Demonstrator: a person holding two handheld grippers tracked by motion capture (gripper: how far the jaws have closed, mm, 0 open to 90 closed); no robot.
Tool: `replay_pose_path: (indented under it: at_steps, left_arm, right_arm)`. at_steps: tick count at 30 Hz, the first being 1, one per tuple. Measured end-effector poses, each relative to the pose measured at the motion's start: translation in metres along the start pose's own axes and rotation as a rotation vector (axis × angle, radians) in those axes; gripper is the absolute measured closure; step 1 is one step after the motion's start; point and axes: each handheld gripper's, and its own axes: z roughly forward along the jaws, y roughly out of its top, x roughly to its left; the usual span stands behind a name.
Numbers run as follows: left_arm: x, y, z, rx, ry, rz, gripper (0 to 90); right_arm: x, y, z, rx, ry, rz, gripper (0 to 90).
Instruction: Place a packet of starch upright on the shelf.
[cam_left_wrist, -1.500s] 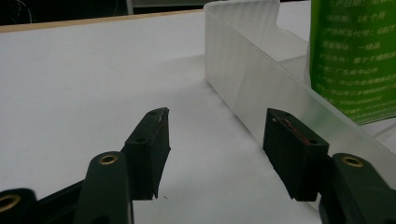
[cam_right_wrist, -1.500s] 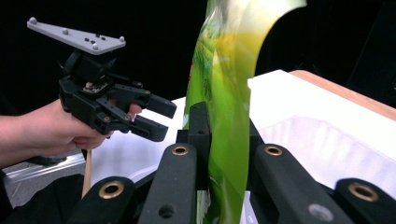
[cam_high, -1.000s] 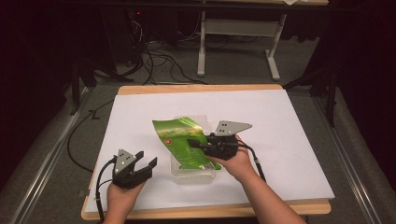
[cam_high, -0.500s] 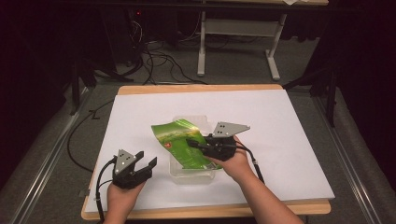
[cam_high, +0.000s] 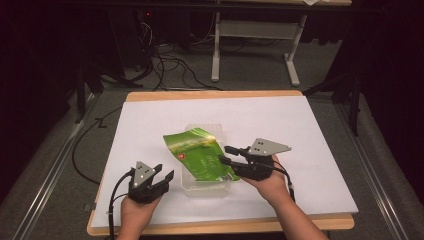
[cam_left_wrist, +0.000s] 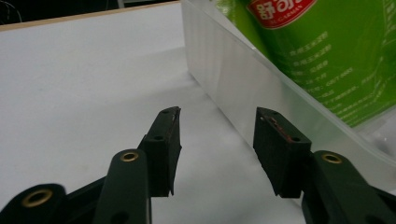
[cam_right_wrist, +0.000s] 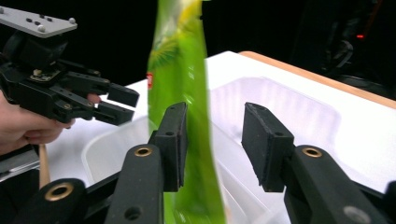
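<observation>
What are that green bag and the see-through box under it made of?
The green bag looks like glossy plastic film: it shines and creases. The box seems to be thin translucent plastic, with the white table surface showing faintly through its frosted walls.

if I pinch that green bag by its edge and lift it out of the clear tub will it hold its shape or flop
Probably flop: the green bag is thin, creased film, edge-on between the right tongs. Its glossy skin may slip. It looks light, and the shallow clear tub might slide along too.
</observation>
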Motion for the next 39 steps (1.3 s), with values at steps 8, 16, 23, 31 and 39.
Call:
replay_pose_path:
  at_steps: [8,16,23,31,39]
  left_arm:
    - [-0.012,-0.003,0.012,0.07,-0.044,-0.011,80.8]
    - [-0.026,-0.006,0.022,0.111,-0.077,0.011,90.0]
    - [-0.029,-0.007,0.023,0.119,-0.071,0.003,90.0]
    - [-0.03,-0.006,0.023,0.116,-0.089,0.002,90.0]
    - [-0.032,-0.006,0.024,0.115,-0.1,0.008,90.0]
  right_arm:
    - [-0.007,-0.024,-0.033,0.017,-0.088,0.057,69.7]
    - [-0.005,-0.037,-0.031,0.108,-0.097,0.068,88.4]
    - [0.004,-0.043,-0.014,0.207,-0.119,0.073,90.0]
    - [0.007,-0.045,-0.006,0.233,-0.114,0.057,90.0]
    - [0.005,-0.045,-0.004,0.235,-0.149,0.068,90.0]
